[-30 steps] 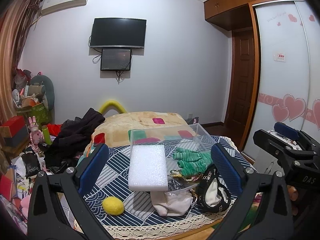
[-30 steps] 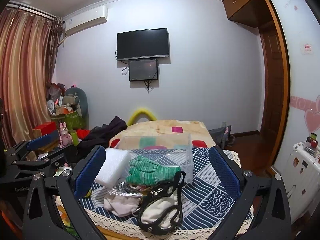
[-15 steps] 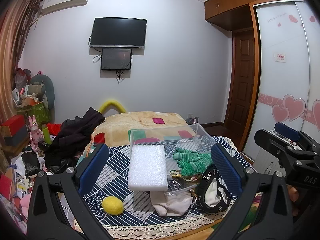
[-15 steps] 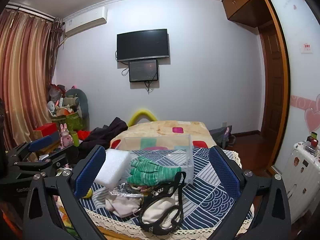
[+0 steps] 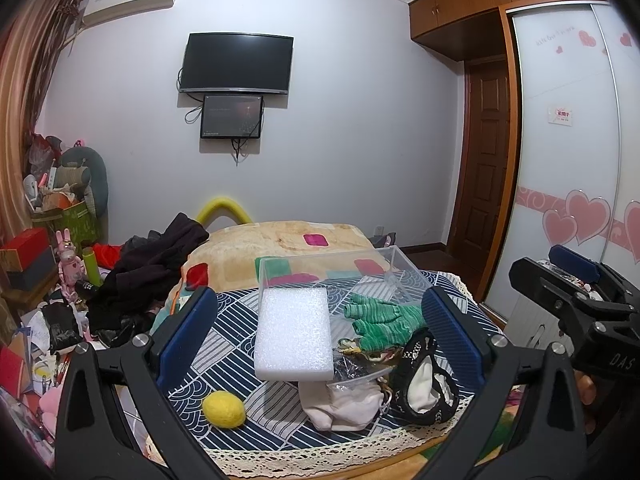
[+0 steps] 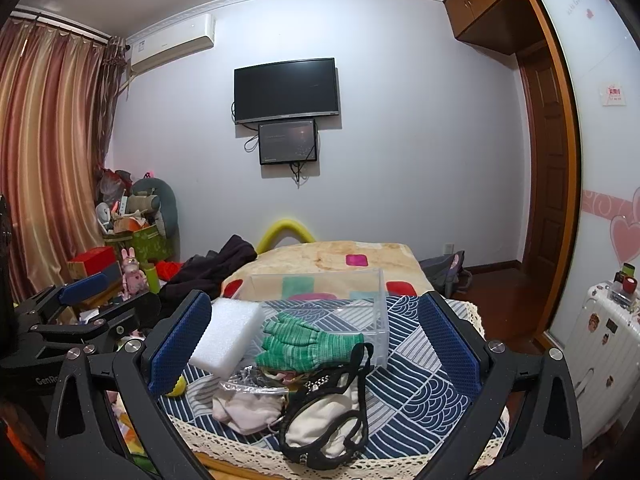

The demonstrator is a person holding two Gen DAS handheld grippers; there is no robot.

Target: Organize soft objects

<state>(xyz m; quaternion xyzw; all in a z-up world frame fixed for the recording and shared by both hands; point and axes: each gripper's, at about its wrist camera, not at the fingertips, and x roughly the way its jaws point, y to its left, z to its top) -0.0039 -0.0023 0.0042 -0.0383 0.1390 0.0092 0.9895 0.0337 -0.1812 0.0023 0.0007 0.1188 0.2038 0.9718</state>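
A table with a blue patterned cloth (image 5: 228,328) holds a clear plastic box (image 5: 332,272). A white foam block (image 5: 294,334) leans on its front wall. A green knit glove (image 5: 380,322), a black-trimmed cream cloth (image 5: 426,380), a pale pink cloth (image 5: 344,406) and a yellow felt ball (image 5: 223,409) lie around it. My left gripper (image 5: 316,336) is open and empty, back from the table's near edge. My right gripper (image 6: 316,340) is open and empty too, above the glove (image 6: 304,344), foam block (image 6: 228,338) and box (image 6: 360,304). Each gripper shows in the other's view.
A bed with a beige blanket (image 5: 280,244) and dark clothes (image 5: 152,264) stands behind the table. Clutter and boxes (image 5: 36,248) fill the left side. A wardrobe with hearts (image 5: 580,160) and a white suitcase (image 6: 604,344) are on the right.
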